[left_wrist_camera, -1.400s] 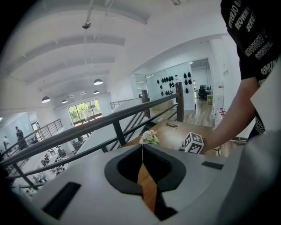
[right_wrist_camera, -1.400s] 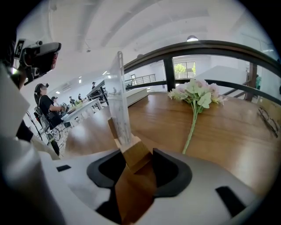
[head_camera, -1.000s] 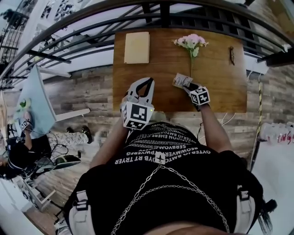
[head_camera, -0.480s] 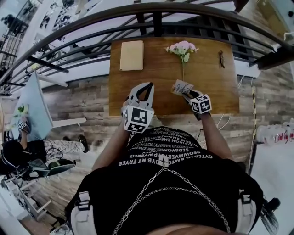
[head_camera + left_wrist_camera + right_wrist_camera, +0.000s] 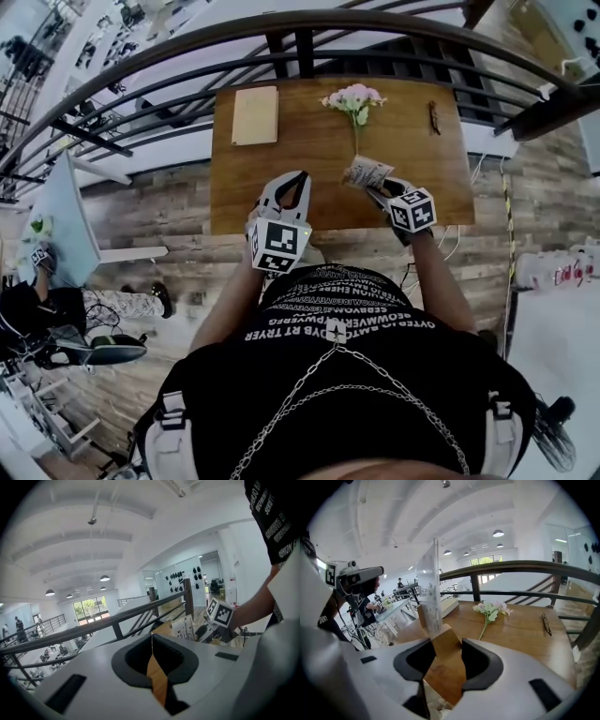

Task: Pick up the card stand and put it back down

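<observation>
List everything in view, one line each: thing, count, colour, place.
table: one, brown wood, beside the railing
railing: one, dark, along the table's far side
book: one, beige, far left of the table
flowers: one bunch, pink with a green stem, far middle of the table
small thing: one, dark, far right of the table, too small to name
card stand: one, wooden base with a clear panel, held in the right gripper
left gripper: one, white, shut and empty, over the table's near side
right gripper: one, white, shut on the card stand's base
</observation>
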Demonstrator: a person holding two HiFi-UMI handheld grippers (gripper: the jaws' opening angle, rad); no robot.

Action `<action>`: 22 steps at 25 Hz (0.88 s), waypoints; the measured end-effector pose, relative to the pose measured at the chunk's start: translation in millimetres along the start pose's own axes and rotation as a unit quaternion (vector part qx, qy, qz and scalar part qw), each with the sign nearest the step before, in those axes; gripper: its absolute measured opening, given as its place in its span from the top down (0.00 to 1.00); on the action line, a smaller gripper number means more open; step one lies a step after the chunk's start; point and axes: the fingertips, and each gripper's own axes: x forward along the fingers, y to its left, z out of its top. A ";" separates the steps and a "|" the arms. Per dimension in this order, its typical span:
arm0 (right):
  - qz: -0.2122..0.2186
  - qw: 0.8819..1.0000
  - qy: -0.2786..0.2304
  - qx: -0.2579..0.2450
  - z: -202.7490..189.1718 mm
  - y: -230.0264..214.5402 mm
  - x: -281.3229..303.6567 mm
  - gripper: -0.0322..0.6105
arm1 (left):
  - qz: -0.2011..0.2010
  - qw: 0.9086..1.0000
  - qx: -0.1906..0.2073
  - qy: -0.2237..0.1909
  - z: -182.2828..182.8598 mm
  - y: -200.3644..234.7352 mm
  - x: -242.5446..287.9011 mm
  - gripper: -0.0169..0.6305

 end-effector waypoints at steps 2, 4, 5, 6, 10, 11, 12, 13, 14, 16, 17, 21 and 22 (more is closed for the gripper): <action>0.002 1.000 -0.004 -0.009 8.6 5.3 -10.0 0.66 | -0.001 1.000 0.000 -0.003 1.1 -6.2 -2.5 0.93; 0.008 1.000 -0.007 -0.015 16.6 12.1 -19.0 0.66 | 0.000 1.000 0.000 -0.005 1.5 -10.9 -5.0 0.93; 0.011 1.000 -0.009 -0.018 20.9 15.5 -23.3 0.66 | 0.001 1.000 -0.001 -0.006 2.4 -12.5 -5.9 0.93; 0.014 1.000 -0.010 -0.022 25.5 18.3 -27.7 0.66 | 0.001 1.000 -0.001 -0.007 4.0 -13.8 -6.7 0.93; 0.020 0.999 -0.018 -0.037 47.2 27.1 -45.0 0.66 | 0.003 1.000 0.000 -0.012 11.2 -17.3 -7.7 0.93; 0.022 0.999 -0.022 -0.039 53.1 29.6 -49.4 0.66 | 0.004 1.000 0.001 -0.012 12.6 -18.1 -7.8 0.93; 0.024 0.999 -0.025 -0.042 58.9 32.5 -53.7 0.66 | 0.004 1.000 0.001 -0.013 13.5 -18.7 -8.0 0.93; 0.026 0.998 -0.028 -0.046 64.4 35.6 -57.7 0.66 | 0.004 1.000 0.002 -0.013 14.0 -18.9 -8.2 0.93; 0.026 0.998 -0.030 -0.051 69.8 38.7 -61.3 0.66 | 0.004 1.000 0.002 -0.013 14.2 -18.6 -8.5 0.93; 0.029 0.997 -0.033 -0.060 79.7 44.9 -67.8 0.66 | 0.004 1.000 0.003 -0.014 14.2 -17.6 -9.1 0.93; 0.031 0.997 -0.036 -0.063 84.8 47.8 -71.1 0.66 | 0.004 1.000 0.004 -0.015 14.2 -17.3 -9.2 0.93; 0.038 0.995 -0.051 -0.076 103.4 55.6 -85.4 0.66 | 0.004 1.000 0.004 -0.015 14.9 -18.8 -9.2 0.93; 0.039 0.995 -0.055 -0.079 107.4 56.9 -88.5 0.66 | 0.004 1.000 0.004 -0.014 14.4 -19.3 -9.5 0.93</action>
